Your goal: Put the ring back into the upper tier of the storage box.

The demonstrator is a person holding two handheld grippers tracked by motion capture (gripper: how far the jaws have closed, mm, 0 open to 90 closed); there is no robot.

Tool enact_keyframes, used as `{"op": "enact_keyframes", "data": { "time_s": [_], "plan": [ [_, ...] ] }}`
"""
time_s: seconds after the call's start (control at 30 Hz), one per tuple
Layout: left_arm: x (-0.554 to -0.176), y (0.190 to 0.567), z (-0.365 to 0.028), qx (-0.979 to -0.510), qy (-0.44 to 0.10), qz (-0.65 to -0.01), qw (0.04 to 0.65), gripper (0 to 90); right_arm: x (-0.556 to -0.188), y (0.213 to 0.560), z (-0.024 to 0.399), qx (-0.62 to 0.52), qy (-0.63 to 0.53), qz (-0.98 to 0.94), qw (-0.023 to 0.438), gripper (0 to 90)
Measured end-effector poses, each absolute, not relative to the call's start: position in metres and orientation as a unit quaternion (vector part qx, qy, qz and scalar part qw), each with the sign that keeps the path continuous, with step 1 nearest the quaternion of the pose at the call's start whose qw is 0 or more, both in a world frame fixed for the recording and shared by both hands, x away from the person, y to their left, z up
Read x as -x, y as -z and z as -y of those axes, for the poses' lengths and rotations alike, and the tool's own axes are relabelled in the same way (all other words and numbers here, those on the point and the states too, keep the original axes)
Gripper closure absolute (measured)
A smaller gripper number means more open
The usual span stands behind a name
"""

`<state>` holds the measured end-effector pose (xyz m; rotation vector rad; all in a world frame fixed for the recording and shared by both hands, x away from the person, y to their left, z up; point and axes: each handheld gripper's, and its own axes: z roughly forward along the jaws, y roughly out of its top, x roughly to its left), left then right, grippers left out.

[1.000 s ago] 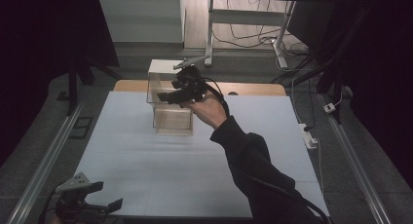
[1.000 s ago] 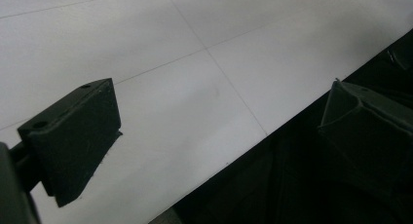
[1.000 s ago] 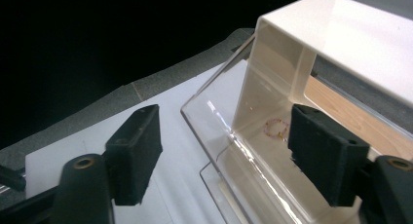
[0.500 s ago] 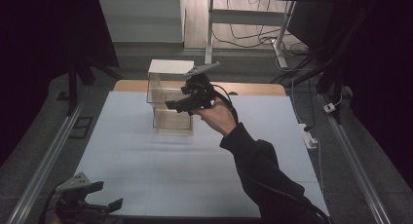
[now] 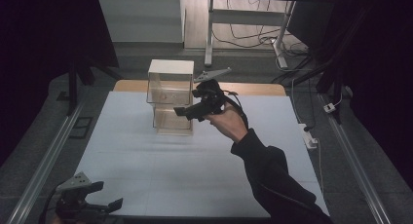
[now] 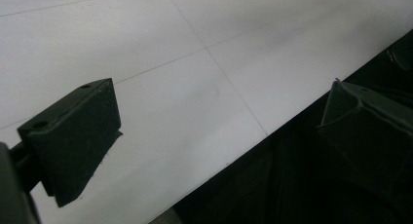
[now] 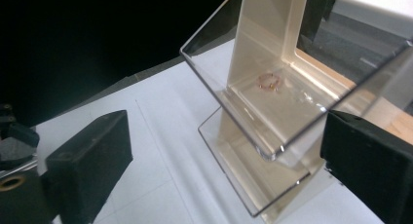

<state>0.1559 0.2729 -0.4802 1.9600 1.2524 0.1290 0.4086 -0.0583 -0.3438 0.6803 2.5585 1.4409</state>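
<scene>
The right gripper [image 5: 187, 111] is released: its jaws have just been opening, they stand wide apart, and nothing is between them. It hangs in the air just right of the clear drawer box [image 5: 170, 98], its jaws pointing left toward the box's lower drawer. In the right gripper view the two black jaws frame the box [image 7: 272, 112] without touching it.

The box stands on the far middle of the white tabletop [image 5: 146, 175], two clear drawers stacked under a white top. Both drawers are pulled out toward the gripper. In the upper drawer lies a small pink ring [image 7: 269, 81] near the cream back wall; the lower drawer looks bare.

The left gripper [image 5: 104, 207] rests low at the near left edge of the tabletop, well apart from the box. Its jaws are also wide apart and hold nothing, one over the white surface [image 6: 195, 87], the other past its edge.
</scene>
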Motion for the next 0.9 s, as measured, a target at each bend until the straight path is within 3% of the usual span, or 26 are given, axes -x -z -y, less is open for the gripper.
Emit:
{"op": "enact_keyframes", "data": {
  "time_s": [0.23, 0.5, 0.9],
  "plan": [
    [-0.156, 0.480, -0.273, -0.771, -0.048, -0.494, 0.399, 0.8, -0.404, 0.350, 0.078, -0.229, -0.480, -0.845, 0.061, 0.0],
    [-0.155, 0.480, -0.273, -0.771, -0.049, -0.493, 0.400, 0.7, -0.393, 0.362, 0.090, -0.222, -0.461, -0.854, 0.093, 0.0],
    [-0.155, 0.480, -0.273, -0.772, -0.051, -0.492, 0.399, 0.7, -0.381, 0.392, 0.108, -0.236, -0.461, -0.852, 0.082, 0.0]
  ]
}}
